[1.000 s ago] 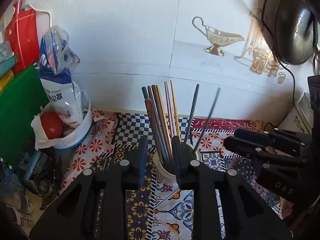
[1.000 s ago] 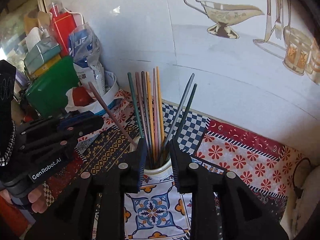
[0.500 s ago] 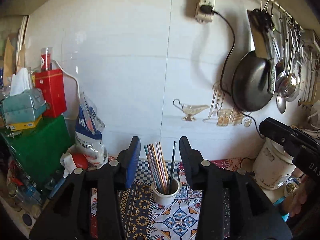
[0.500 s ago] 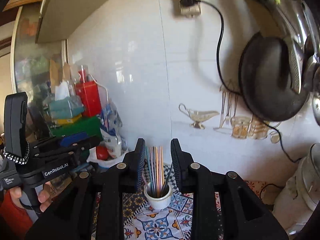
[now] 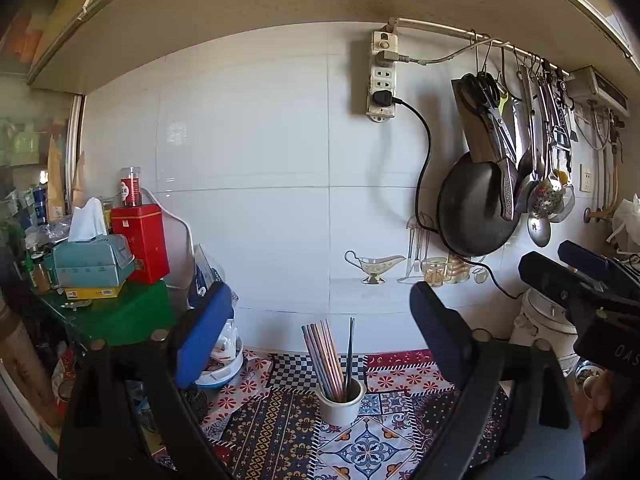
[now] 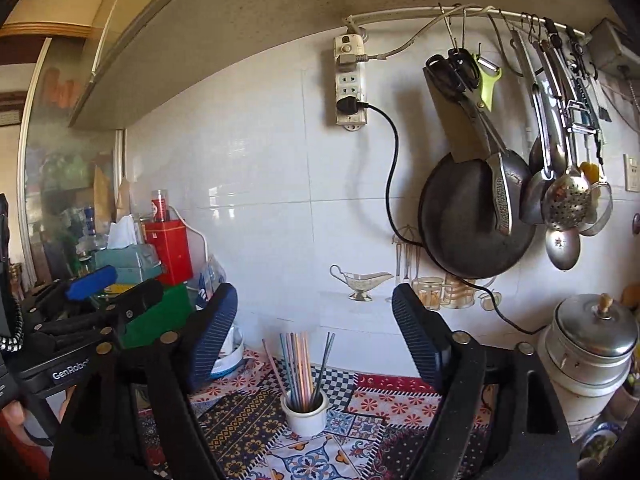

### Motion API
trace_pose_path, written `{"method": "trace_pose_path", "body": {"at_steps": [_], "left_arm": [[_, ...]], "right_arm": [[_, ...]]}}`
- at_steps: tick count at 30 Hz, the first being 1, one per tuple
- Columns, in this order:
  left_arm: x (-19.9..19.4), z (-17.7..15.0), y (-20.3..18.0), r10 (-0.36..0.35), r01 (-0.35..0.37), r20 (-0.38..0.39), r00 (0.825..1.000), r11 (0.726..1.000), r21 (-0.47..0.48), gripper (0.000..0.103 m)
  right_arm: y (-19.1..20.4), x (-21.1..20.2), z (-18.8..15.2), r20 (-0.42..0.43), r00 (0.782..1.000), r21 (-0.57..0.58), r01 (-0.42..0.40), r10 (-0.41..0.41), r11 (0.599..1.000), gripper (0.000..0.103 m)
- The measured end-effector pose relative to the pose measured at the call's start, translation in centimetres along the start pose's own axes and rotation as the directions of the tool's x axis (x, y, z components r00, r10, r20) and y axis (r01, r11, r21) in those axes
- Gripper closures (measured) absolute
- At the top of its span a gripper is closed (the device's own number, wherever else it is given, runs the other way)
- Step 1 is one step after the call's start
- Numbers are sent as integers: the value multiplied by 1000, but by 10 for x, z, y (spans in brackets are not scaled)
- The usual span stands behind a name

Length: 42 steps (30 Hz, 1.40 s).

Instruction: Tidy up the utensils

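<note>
Patterned cloth [image 5: 280, 432] bears the white cup [image 5: 340, 402]; chopsticks [image 5: 330, 354] stand gathered inside; left gripper [image 5: 320, 320] and right gripper [image 6: 314, 320], jaws just spread, grip nothing.

The chopsticks' [image 5: 331, 356] lower ends are hidden inside the cup [image 5: 340, 406].

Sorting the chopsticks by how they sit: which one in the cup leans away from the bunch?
The brown chopstick at the far left of the cup; it slants out leftward while the others stand nearly upright together.

Left tongs [image 5: 320, 320] and right tongs [image 6: 314, 320] level, jaws just spread wide, empty.
</note>
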State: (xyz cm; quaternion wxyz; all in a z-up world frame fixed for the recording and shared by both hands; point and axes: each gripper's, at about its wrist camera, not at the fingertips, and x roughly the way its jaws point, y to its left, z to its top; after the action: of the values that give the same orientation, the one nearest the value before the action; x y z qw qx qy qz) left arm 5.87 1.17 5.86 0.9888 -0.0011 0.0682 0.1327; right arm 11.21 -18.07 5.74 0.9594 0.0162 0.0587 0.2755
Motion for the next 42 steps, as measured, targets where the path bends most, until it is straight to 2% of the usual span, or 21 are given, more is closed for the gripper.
{"method": "trace_pose_path", "body": {"at_steps": [4,6,14,42], "left_arm": [[-8,-3,-3,4,-4,4,1000,1000,-2,2],[-10,-5,-5,-1,1,-1,1000,1000,-6,1],[-12,-10,-9,-10,9,-19,1000,1000,-15,1],[4,-15,-9,-19,16,-64,998,999,-49,1]], "right_arm": [[-1,-15,-1,20,998,-15,63,-63,998,2],[-1,-22,-1,27,996,-22,88,-87,996,0],[-2,-33,-4,14,995,-32,94,-94,995,0],[-1,-18,-12,-58,994,-35,94,-95,995,0]]}}
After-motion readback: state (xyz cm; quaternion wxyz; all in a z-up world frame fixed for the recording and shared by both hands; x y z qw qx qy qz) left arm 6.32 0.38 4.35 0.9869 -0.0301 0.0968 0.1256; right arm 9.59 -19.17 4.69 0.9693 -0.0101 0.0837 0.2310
